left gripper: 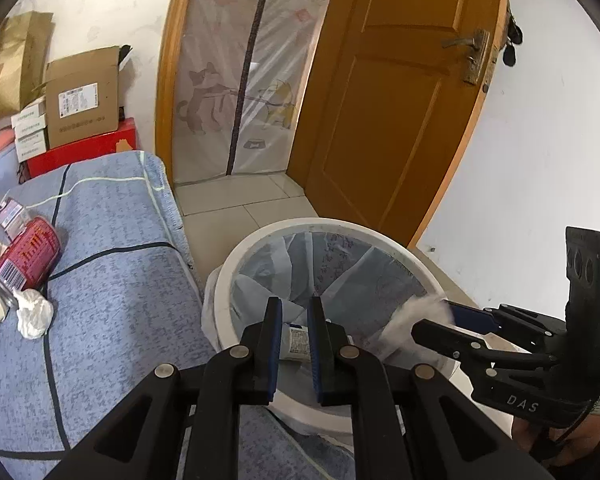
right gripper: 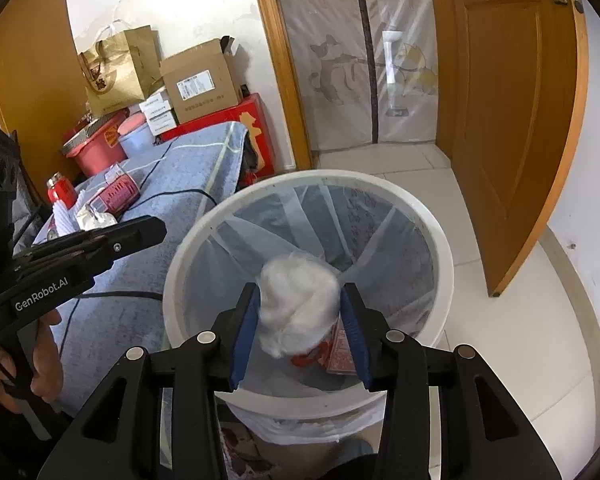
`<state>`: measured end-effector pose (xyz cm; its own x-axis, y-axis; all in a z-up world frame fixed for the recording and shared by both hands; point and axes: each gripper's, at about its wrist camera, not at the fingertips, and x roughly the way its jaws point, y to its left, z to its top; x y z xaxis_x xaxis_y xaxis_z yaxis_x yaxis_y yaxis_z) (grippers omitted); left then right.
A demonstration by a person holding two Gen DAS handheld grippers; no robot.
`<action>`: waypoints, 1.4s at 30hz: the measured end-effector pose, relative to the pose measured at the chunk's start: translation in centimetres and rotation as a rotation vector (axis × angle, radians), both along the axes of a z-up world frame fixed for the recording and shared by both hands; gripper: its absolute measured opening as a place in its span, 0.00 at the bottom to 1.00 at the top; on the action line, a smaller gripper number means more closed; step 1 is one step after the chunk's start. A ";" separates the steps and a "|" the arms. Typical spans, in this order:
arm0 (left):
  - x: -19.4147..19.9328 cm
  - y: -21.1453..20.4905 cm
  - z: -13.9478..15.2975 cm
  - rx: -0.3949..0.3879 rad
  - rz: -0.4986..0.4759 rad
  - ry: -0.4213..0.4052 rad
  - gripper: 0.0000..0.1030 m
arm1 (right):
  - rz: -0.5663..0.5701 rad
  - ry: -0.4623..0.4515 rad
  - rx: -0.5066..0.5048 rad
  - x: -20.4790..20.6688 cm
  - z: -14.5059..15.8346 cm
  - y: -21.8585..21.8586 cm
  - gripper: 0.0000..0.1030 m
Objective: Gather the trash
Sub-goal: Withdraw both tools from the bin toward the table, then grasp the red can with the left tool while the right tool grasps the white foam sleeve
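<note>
Drop step: right gripper (right gripper: 300, 320), lower centre, half-open w/ tissue wad (right gripper: 298, 304) loose between pads; open wider over bin (right gripper: 439, 236). Left gripper (left gripper: 294, 344) slightly open, empty.

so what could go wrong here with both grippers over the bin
1. The tissue wad sits between the right gripper's fingers over the bin; it may cling to a pad rather than drop.
2. The small tube shows between the left gripper's fingers near the rim, so it might land outside the liner.
3. The grippers are close and could bump.
</note>
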<state>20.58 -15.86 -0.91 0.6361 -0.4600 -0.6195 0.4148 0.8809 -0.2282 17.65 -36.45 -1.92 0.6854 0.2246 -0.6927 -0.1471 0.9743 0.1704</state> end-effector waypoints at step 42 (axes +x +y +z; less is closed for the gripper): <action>-7.5 21.7 2.0 0.019 0.516 -0.048 0.26 | 0.346 -0.043 0.103 0.3 3.2 15.2 0.54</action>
<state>13.04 5.79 1.07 0.8050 -0.0677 -0.5893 -0.0655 0.9773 -0.2017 17.90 -21.28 1.30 0.5847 0.5156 -0.6264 -0.4740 0.8437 0.2520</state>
